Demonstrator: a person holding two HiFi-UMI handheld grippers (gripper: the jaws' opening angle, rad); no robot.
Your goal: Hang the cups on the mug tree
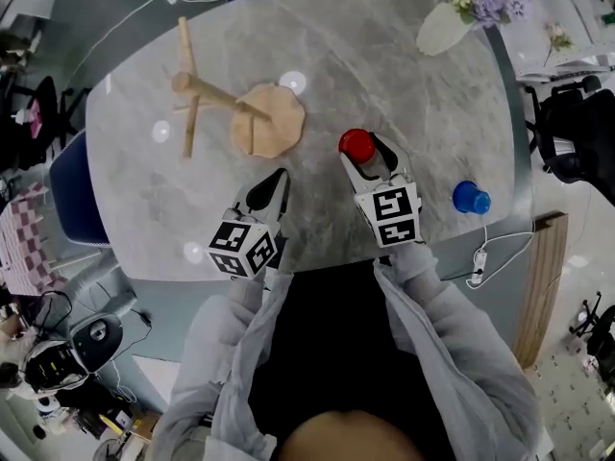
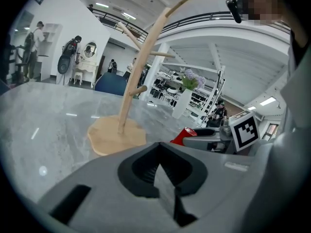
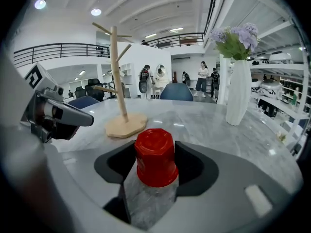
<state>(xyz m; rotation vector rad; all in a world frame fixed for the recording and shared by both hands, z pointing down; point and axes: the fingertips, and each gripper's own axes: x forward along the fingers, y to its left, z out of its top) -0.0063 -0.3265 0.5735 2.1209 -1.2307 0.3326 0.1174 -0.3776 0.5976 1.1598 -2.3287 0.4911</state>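
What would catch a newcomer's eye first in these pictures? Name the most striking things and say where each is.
The red cup stands out first, upside down on the grey table between the right gripper's jaws. Further back to its left stands a wooden mug tree with nothing hanging on it. A blue cup sits near the table's right edge, and a white vase of purple flowers at the far right corner.

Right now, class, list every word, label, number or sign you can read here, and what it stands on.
None readable.
Cube on left gripper: black-and-white square markers, no letters.
Cube on right gripper: the same.
No print visible on red cup, blue cup, mug tree, vase.
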